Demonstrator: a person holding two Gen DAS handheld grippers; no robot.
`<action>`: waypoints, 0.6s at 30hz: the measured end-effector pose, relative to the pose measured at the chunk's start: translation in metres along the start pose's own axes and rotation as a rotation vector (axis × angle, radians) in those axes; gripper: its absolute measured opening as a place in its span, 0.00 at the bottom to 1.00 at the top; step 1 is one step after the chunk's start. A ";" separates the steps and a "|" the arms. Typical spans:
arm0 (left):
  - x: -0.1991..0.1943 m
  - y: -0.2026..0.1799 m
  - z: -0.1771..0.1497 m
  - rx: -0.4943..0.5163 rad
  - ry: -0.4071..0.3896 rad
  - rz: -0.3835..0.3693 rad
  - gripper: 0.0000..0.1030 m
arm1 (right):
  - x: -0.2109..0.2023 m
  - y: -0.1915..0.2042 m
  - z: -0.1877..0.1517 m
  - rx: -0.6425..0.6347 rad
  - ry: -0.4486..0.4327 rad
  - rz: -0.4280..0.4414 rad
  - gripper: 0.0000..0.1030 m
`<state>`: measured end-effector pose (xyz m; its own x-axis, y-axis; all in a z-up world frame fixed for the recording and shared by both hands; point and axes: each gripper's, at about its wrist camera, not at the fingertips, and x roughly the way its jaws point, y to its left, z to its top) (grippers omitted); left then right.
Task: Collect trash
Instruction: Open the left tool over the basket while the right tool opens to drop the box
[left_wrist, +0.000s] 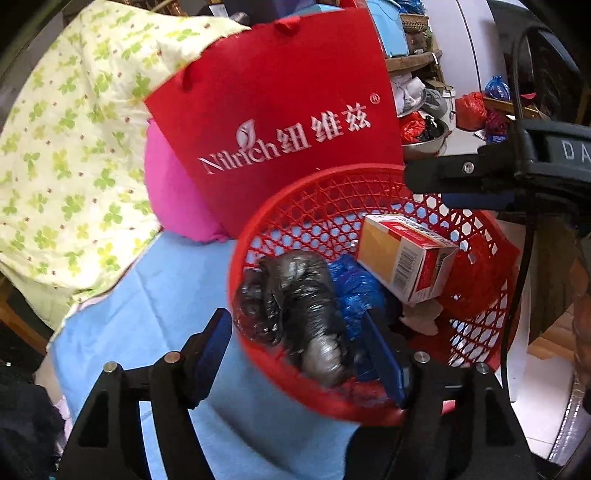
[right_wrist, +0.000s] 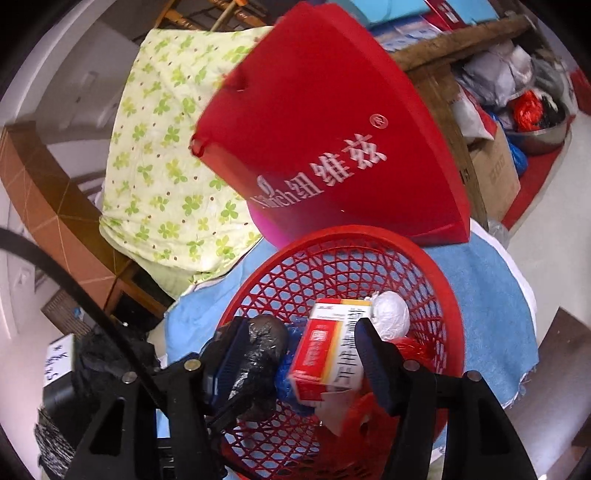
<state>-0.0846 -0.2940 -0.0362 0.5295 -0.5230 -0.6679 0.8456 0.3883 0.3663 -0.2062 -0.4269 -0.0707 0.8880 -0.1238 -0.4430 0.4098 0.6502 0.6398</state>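
Read "Nilrich" plus Chinese characters and an ® mark in white on the red bag (left_wrist: 273, 122), standing just behind the basket (left_wrist: 332, 192). Couldn't make out the small print on the box (left_wrist: 402, 258), only a barcode on its side and red and yellow panels. Saw "DA" on the right gripper (left_wrist: 424, 181) where it poked in over the basket's far rim in the left view.

Inside the red lattice basket: a crumpled black bag (left_wrist: 295, 302), blue plastic (left_wrist: 354, 288) beside it, the box leaning across the middle, a white wad (right_wrist: 389, 314) and red plastic (left_wrist: 476, 280) against the wall. Sat on a blue cloth (left_wrist: 177, 295), with a pink bundle (left_wrist: 170, 192) and a clover-print quilt (left_wrist: 66, 147) nearby.

Left gripper (left_wrist: 299, 354) low at the near rim, fingers (left_wrist: 214, 354) spread wide either side of the black bag, not pinching anything. Right gripper's fingers (right_wrist: 373, 362) also spread, hovering above the trash, holding nothing.
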 end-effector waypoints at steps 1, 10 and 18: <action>-0.003 0.003 -0.001 -0.003 -0.003 0.009 0.71 | -0.002 0.005 0.000 -0.013 -0.003 -0.001 0.62; -0.058 0.068 -0.028 -0.159 -0.041 0.144 0.80 | -0.013 0.078 -0.008 -0.191 -0.029 -0.011 0.62; -0.107 0.122 -0.056 -0.311 -0.087 0.279 0.91 | -0.010 0.161 -0.032 -0.405 -0.032 0.020 0.65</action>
<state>-0.0418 -0.1482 0.0439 0.7503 -0.4224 -0.5086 0.6154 0.7274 0.3037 -0.1560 -0.2975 0.0168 0.9037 -0.1274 -0.4087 0.2825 0.8948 0.3457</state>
